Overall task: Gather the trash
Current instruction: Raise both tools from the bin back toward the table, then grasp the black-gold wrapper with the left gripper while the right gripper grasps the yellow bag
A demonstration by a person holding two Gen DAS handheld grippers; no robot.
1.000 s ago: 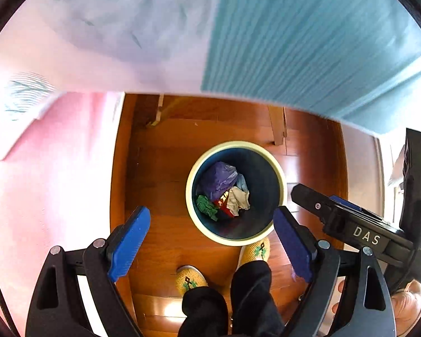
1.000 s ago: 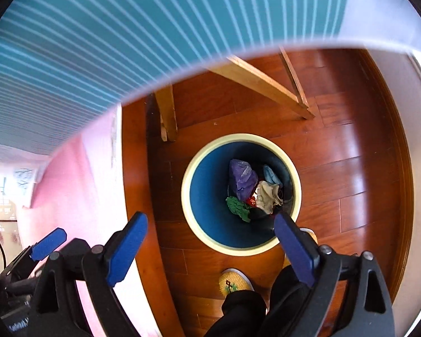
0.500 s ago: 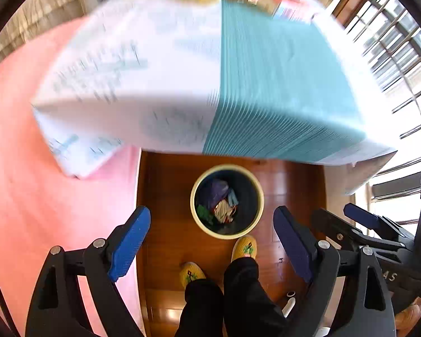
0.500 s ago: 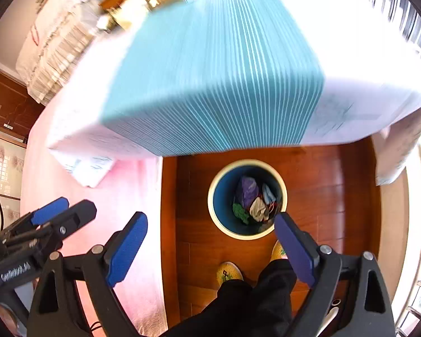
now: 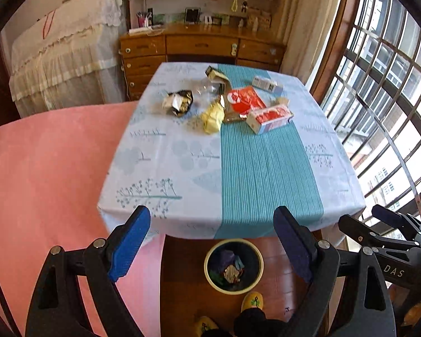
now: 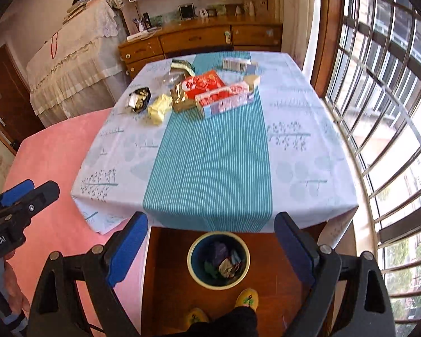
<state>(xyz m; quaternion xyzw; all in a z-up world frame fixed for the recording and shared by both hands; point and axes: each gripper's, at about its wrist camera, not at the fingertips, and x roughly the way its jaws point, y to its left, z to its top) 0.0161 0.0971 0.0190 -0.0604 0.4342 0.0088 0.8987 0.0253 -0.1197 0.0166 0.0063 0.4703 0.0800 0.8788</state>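
Both grippers, left (image 5: 213, 244) and right (image 6: 212, 248), have their jaws spread wide with nothing in them, hanging just off the worktop's (image 5: 182, 168) near edge. Trash bin (image 6: 219, 261) sits on the floor below that edge, already holding some scraps. Leftover trash pile (image 5: 227, 104) is bunched near the far edge.

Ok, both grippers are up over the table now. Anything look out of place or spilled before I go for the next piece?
Nothing spilled. The leftover trash sits bunched at the table's far end: a crumpled yellow wrapper, a torn dark foil packet, a red pouch and a red-and-white carton lying on its side. The bin stands upright on the floor.
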